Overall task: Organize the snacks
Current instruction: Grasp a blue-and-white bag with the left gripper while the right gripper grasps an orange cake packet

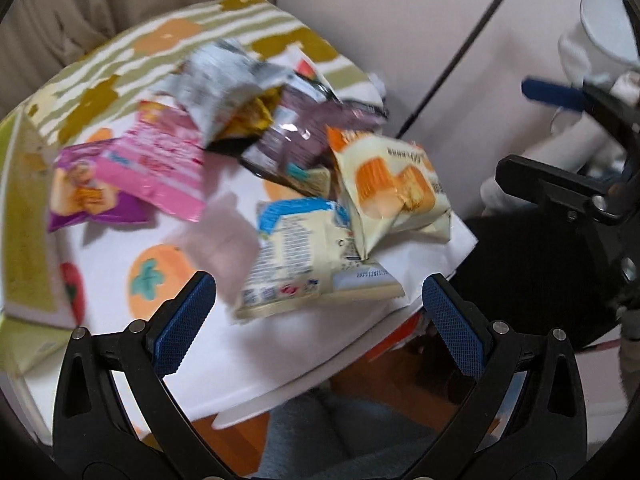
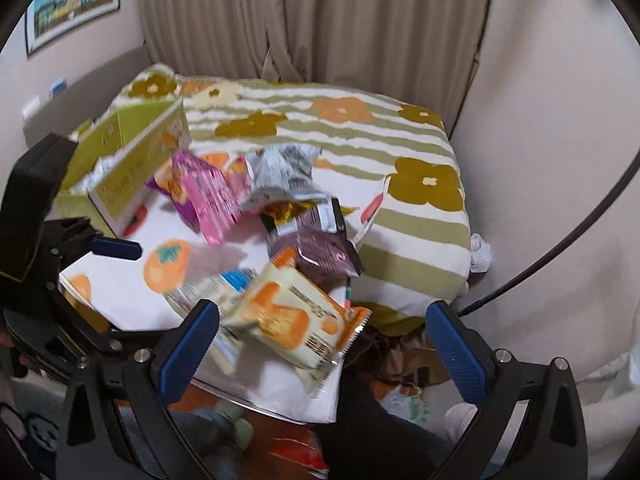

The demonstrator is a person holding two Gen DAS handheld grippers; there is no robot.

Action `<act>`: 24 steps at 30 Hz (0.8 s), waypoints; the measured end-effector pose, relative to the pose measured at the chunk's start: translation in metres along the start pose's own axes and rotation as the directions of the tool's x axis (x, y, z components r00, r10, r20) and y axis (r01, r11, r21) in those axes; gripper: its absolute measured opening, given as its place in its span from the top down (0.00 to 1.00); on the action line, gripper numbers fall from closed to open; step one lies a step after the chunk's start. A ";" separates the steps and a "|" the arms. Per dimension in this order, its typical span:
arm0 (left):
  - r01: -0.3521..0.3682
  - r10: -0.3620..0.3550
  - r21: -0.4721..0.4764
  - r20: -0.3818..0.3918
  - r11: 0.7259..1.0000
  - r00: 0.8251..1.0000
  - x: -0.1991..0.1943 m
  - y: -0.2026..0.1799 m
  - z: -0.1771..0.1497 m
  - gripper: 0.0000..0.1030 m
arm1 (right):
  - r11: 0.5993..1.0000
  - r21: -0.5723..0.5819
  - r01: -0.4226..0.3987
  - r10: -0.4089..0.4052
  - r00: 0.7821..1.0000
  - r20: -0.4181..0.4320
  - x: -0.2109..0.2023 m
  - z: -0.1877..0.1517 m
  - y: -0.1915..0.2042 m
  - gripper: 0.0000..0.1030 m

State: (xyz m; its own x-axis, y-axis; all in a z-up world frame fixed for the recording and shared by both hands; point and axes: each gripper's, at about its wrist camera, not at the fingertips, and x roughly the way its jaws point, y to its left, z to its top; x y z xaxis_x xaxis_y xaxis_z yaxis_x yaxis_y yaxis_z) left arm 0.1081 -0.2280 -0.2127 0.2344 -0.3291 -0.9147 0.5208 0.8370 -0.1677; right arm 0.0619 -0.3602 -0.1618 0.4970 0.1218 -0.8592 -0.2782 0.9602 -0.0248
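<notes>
A heap of snack packets lies on a white cloth with orange fruit prints (image 1: 120,264). In the left wrist view I see a cream packet with orange crackers (image 1: 394,190), a cream and blue packet (image 1: 312,256), a brown packet (image 1: 308,136), a silver packet (image 1: 224,80), a pink packet (image 1: 164,168) and a purple packet (image 1: 86,192). My left gripper (image 1: 320,324) is open just short of the cream and blue packet. My right gripper (image 2: 324,344) is open over the cream cracker packet (image 2: 288,320), which lies on the table's near edge.
A yellow-green cardboard box (image 2: 136,160) stands open at the left of the cloth. A striped flower-print cushion (image 2: 360,128) lies behind the heap, with curtains (image 2: 312,20) beyond. The floor below the table edge holds clutter (image 2: 400,356). A black cable (image 1: 460,56) crosses the wall.
</notes>
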 end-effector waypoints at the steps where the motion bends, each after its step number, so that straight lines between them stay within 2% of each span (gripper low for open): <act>1: -0.003 0.003 0.003 -0.009 1.000 1.000 0.008 -0.003 0.001 0.01 | 1.000 -0.019 0.002 -0.002 1.000 -0.010 0.005 -0.002 -0.001 0.00; 7: -0.014 0.014 -0.007 -0.046 1.000 0.999 0.045 -0.007 0.003 0.01 | 0.994 -0.110 -0.018 0.009 0.997 -0.078 0.035 -0.009 -0.004 0.00; 10: -0.050 0.051 0.015 -0.051 0.999 0.997 0.055 -0.008 0.003 0.01 | 0.988 -0.152 -0.037 0.021 0.994 -0.106 0.046 -0.013 -0.001 0.00; 15: -0.048 0.049 0.022 -0.053 0.999 0.997 0.065 -0.005 0.003 0.01 | 0.968 -0.243 -0.066 0.034 0.990 -0.134 0.066 -0.020 0.009 0.00; 16: -0.045 0.047 0.027 -0.053 0.999 0.997 0.067 -0.004 0.004 0.02 | 0.963 -0.259 -0.073 0.036 0.989 -0.144 0.072 -0.020 0.010 0.00; 17: -0.041 0.043 0.032 -0.056 0.999 0.998 0.068 -0.004 0.003 0.08 | 0.958 -0.277 -0.076 0.034 0.988 -0.152 0.077 -0.021 0.011 0.00; 24: -0.001 0.004 0.041 -0.089 0.999 0.996 0.074 0.002 0.000 0.20 | 0.925 -0.366 -0.100 0.042 0.986 -0.161 0.094 -0.020 0.020 0.00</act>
State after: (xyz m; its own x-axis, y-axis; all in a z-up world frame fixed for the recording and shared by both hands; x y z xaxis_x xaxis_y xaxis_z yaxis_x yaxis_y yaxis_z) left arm 0.1266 -0.2511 -0.2808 0.1631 -0.2854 -0.9444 0.5542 0.8184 -0.1516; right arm 0.0865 -0.3352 -0.2537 0.3455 0.1203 -0.9307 -0.6081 0.7841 -0.1244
